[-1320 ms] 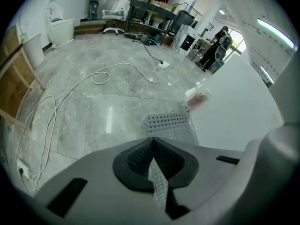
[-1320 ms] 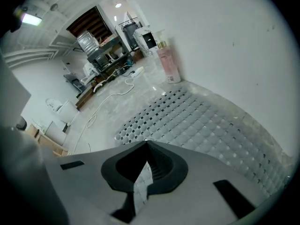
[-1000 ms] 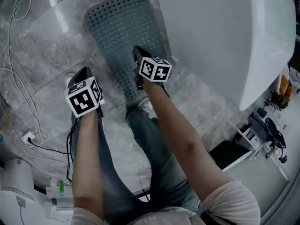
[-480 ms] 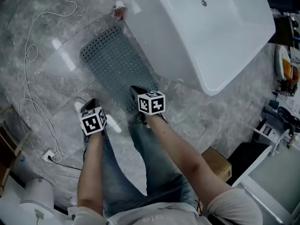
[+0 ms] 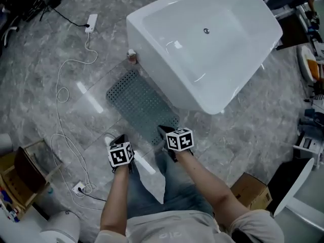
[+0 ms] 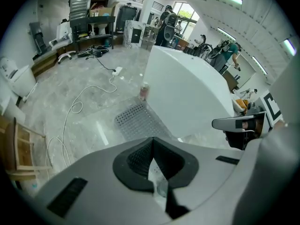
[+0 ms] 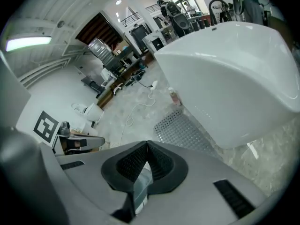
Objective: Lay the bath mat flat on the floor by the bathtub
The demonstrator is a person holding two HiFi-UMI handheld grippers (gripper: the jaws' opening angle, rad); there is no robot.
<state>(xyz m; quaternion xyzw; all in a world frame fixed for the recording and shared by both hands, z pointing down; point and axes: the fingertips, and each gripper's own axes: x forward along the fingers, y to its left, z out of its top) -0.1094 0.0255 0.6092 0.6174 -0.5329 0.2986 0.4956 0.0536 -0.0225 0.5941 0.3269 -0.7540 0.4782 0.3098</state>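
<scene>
The left gripper (image 6: 151, 145) has its jaws pressed together with nothing between them: the dark, ribbed pads meet along one line in its own view. The right gripper (image 7: 146, 150) is the same, closed and empty, its textured pads touching. In the head view the left gripper (image 5: 120, 138) and right gripper (image 5: 164, 130) hang side by side above the floor (image 5: 45, 70), each carrying a cube with black-and-white square markers, and neither touches the mat.

Just beyond their tips lies the bath mat (image 5: 142, 106) — a grey, rubbery rectangle with rounded corners, dotted all over with small holes. It lies flat on the floor, one long edge tucked against the base of the bathtub (image 5: 202, 49). The tub is a glossy white, smooth-walled basin with softly rounded corners and a small drain in its bottom. At the mat's far corner a small pinkish container (image 5: 131, 56) stands next to the tub.

The floor is polished grey marble-like stone that catches streaks of light. A thin white cable (image 5: 62, 110) loops across it — running up to a white power strip (image 5: 91, 20). A brown cardboard box (image 5: 251, 190) sits off to the right.
</scene>
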